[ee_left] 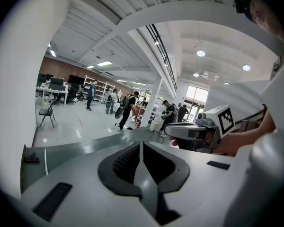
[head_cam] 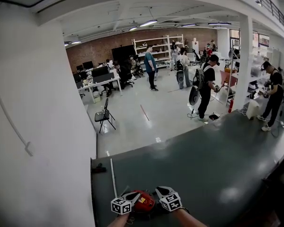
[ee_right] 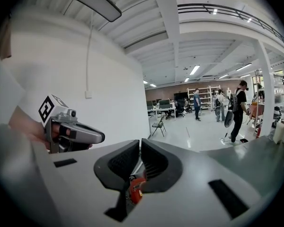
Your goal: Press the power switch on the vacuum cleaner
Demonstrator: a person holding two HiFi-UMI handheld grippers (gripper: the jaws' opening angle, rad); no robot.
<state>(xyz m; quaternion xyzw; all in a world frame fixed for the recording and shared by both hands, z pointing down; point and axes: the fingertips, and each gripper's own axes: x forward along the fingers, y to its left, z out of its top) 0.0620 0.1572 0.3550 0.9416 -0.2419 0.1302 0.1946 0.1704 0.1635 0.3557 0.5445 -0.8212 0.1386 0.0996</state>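
Observation:
The vacuum cleaner [head_cam: 144, 202] shows as a small red body low on the dark table [head_cam: 203, 164], at the bottom edge of the head view. My left gripper [head_cam: 131, 194] and right gripper [head_cam: 159, 190] flank it, marker cubes up, both pointing away from me. In the left gripper view the left gripper [ee_left: 141, 144] has its jaws together with nothing between them. The right gripper [ee_right: 140, 144] has its jaws nearly touching, leaving a thin slit. A red piece of the vacuum cleaner [ee_right: 137, 189] shows below them. I cannot make out a power switch.
A white rod [head_cam: 113, 176] and a small black object [head_cam: 98, 169] lie on the table's left side. A white wall [head_cam: 38, 126] stands close on the left. Beyond the table's far edge is an open floor with a folding chair [head_cam: 104, 116] and several people.

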